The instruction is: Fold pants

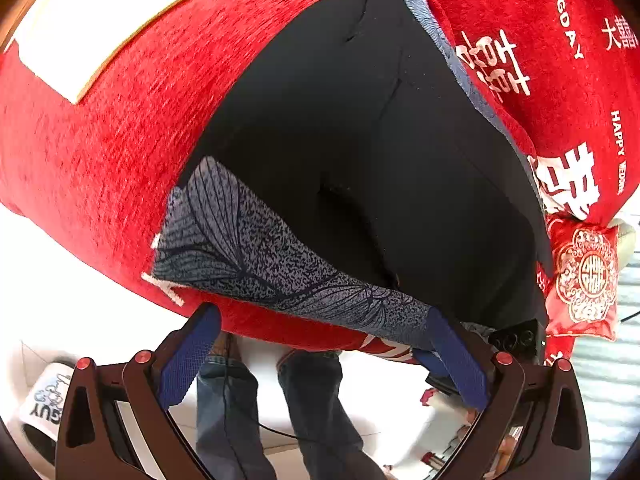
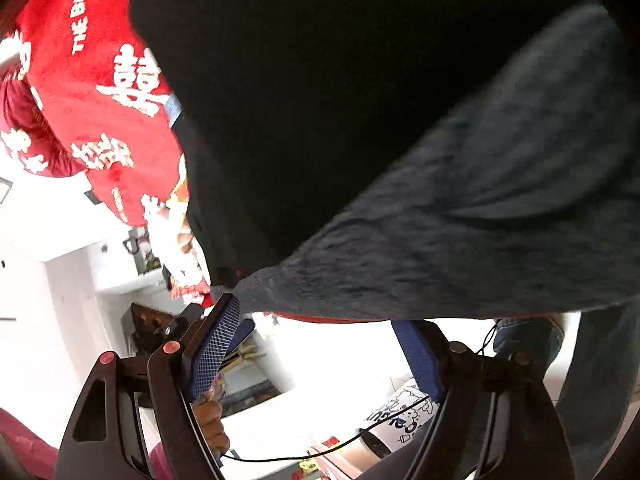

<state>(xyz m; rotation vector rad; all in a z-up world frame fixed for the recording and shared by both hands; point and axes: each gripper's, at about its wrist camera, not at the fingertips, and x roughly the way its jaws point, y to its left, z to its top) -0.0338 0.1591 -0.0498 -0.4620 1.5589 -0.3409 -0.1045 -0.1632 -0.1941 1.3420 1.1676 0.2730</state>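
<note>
Black pants point(image 1: 360, 152) with a grey leaf-patterned band point(image 1: 256, 256) lie flat on a red bed cover point(image 1: 100, 148). The patterned band runs along the near edge of the bed. My left gripper point(image 1: 320, 320) is open at that near edge, its blue pads on either side of the band's lower edge, holding nothing. In the right wrist view the pants point(image 2: 360, 100) fill most of the picture, with the grey band point(image 2: 480, 220) close in front. My right gripper point(image 2: 320, 316) is open just below the band's edge and is empty.
A red blanket with white lettering point(image 1: 540, 60) and a small red embroidered pouch point(image 1: 584, 280) lie to the right of the pants. A white pillow point(image 1: 104, 20) lies at the far left. The person's jeans legs point(image 1: 312, 408) and white floor show below the bed edge.
</note>
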